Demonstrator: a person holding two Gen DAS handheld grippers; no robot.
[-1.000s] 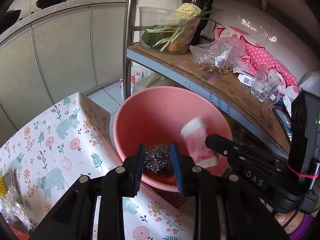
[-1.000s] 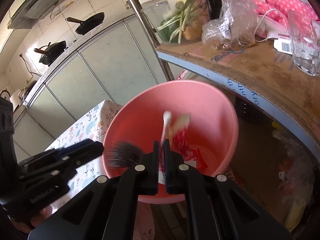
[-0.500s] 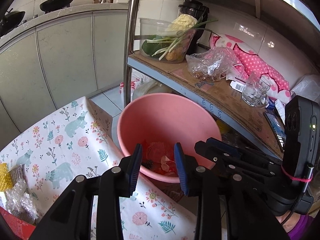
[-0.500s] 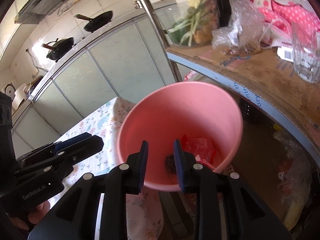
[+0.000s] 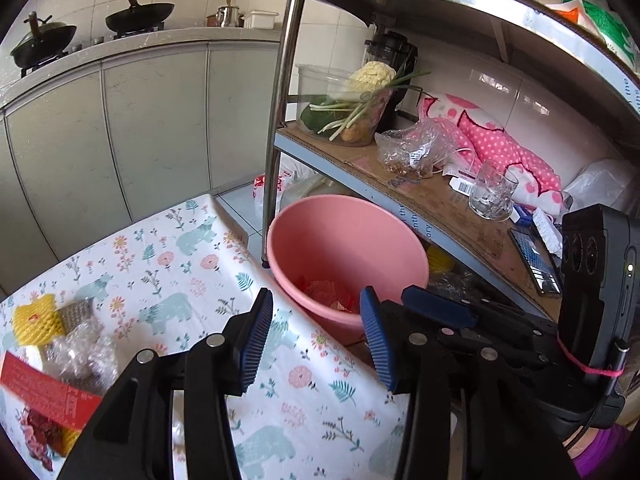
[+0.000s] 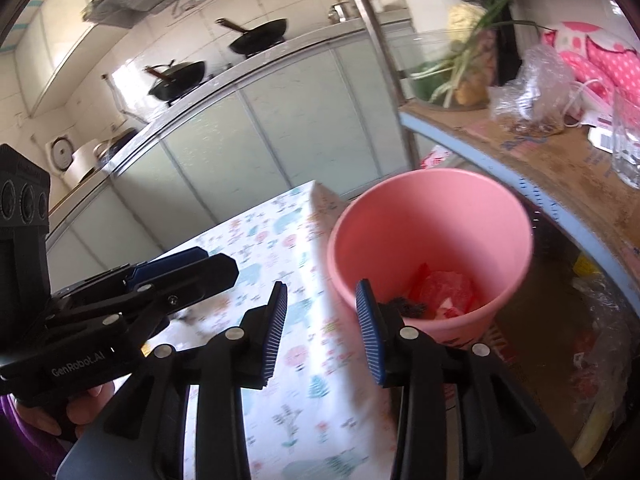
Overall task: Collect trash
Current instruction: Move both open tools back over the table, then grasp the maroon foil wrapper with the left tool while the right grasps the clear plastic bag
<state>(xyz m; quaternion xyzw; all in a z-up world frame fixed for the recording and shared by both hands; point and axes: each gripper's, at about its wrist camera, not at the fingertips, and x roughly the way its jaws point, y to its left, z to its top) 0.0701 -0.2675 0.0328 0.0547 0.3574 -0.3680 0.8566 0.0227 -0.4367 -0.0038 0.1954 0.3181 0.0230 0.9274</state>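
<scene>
A pink bucket (image 5: 348, 236) (image 6: 432, 216) stands on the floor between the table and a metal shelf; red wrappers (image 6: 444, 288) and a dark steel-wool scrubber (image 6: 404, 306) lie inside. My left gripper (image 5: 316, 336) is open and empty above the table edge, near the bucket. My right gripper (image 6: 322, 332) is open and empty, also above the table edge, left of the bucket. More trash lies at the table's left: yellow foam net (image 5: 34, 318), crumpled clear plastic (image 5: 80, 354), a red packet (image 5: 44, 396).
The table has a floral cloth (image 5: 168, 264). The metal shelf (image 5: 424, 204) to the right holds a vegetable tub (image 5: 348, 108), a plastic bag (image 5: 412, 152), a glass (image 5: 490, 192) and a phone (image 5: 534, 260). A steel post (image 5: 276, 128) stands by the bucket. Cabinets with woks lie behind.
Both grippers let go of their trash, the scrubber and the red-white wrapper, into the bucket, opened wide, and pulled back and up over the table.
</scene>
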